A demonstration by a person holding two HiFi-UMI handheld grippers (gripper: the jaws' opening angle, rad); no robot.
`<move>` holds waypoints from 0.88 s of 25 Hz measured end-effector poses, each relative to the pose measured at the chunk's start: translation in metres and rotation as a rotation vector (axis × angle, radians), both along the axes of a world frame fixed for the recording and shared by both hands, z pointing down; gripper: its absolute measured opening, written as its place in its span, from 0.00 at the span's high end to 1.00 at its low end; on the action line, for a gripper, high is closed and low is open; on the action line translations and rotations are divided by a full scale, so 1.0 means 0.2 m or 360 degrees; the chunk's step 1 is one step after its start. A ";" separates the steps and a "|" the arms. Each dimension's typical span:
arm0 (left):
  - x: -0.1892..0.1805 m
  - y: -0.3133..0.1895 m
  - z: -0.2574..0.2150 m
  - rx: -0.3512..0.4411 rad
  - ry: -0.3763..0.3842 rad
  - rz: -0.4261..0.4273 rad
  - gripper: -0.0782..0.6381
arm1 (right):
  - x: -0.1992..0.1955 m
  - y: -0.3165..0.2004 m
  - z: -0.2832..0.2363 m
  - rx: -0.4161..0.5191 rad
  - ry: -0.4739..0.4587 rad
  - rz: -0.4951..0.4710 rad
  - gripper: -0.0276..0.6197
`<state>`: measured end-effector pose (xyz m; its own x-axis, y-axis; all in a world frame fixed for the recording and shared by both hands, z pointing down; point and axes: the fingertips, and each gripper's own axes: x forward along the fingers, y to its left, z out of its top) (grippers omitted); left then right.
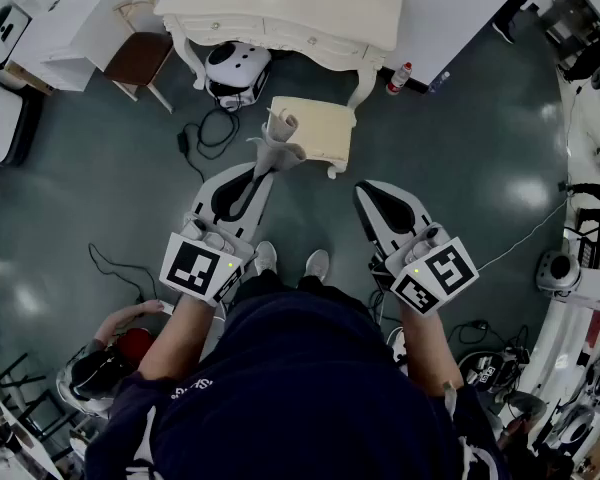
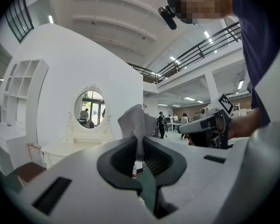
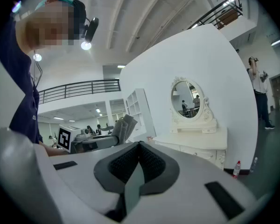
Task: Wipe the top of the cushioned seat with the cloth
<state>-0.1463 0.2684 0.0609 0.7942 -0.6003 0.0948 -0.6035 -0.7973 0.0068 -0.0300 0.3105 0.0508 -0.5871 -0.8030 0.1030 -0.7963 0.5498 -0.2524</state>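
Note:
The cushioned seat [image 1: 318,128] is a cream stool on the floor in front of the white dressing table [image 1: 290,8], seen in the head view. My left gripper [image 1: 266,165] is shut on a grey cloth [image 1: 278,138], which sticks up past the jaw tips by the stool's left edge. In the left gripper view the cloth [image 2: 137,121] rises from the closed jaws, held above the floor. My right gripper [image 1: 364,194] is shut with nothing in it, just right of the stool and nearer to me. The right gripper view shows its jaws [image 3: 140,145] meeting, with the cloth [image 3: 124,126] off to the left.
A brown chair [image 1: 140,58] stands left of the dressing table, and a white round device [image 1: 235,65] sits beneath it. Black cables [image 1: 205,133] lie on the floor left of the stool. A bottle [image 1: 400,76] stands by the table's right leg. A person [image 1: 110,353] crouches at lower left.

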 end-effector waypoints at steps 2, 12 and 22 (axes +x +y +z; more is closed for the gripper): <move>-0.01 0.00 0.01 -0.0004 -0.0003 0.0000 0.85 | -0.01 0.00 0.00 0.0001 0.0002 0.0000 0.92; 0.07 0.02 0.01 0.0004 -0.0012 -0.0014 0.85 | 0.05 0.01 0.01 0.0006 -0.0004 -0.0027 0.92; 0.21 0.10 0.06 -0.0004 -0.0024 -0.0072 0.85 | 0.19 0.07 0.06 0.0010 -0.0019 -0.0068 0.92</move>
<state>-0.1049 0.2888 0.0725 0.7645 -0.6355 0.1081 -0.6392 -0.7690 -0.0005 0.0089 0.3238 0.0619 -0.6221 -0.7776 0.0906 -0.7688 0.5850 -0.2583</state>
